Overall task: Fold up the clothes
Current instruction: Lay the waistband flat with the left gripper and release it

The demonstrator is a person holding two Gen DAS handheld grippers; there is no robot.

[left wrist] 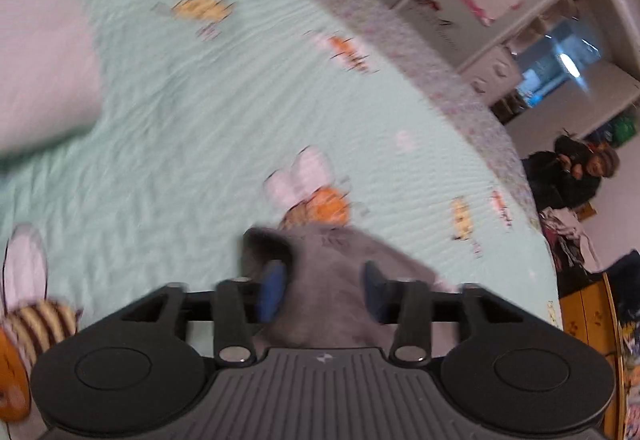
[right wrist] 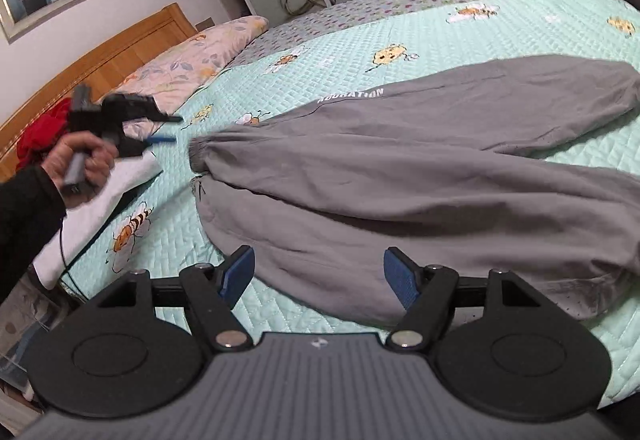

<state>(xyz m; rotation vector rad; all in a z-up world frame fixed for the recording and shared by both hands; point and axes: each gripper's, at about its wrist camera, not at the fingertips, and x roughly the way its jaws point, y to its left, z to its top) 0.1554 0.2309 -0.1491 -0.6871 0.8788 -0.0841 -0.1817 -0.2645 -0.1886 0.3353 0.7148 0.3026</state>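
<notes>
garment: grey trousers (right wrist: 420, 176) lay flat on the mint quilt (right wrist: 520, 24), one leg doubled over the other; cuffed ends bunched at far left, the bulk running off to the right.
long axis: ran left–right across the right gripper's (right wrist: 319, 276) line of sight — roughly square to where its fingers pointed.
right gripper: jaws stood apart, nothing between the pads; it hovered just short of the near long edge, the grey cloth straight ahead and a little right of centre.
left gripper: seen from the right wrist view it was off to the far left (right wrist: 162, 128), held in the person's hand (right wrist: 80, 168), clear of the cloth and near the cuffs. Its own view was motion-blurred; jaws apart (left wrist: 324, 292), grey fabric visible behind the gap, but pads didn't look pressed on it.
nearer hand: left was closer to the cuff end; right was closer to the near edge and mid-length.
judgement: next fold likely turns on that axis — cuffs carried along it toward the right end, so the left does the travel and the right pins or lifts.
risk: loose top leg could slide off the lower one.
</notes>
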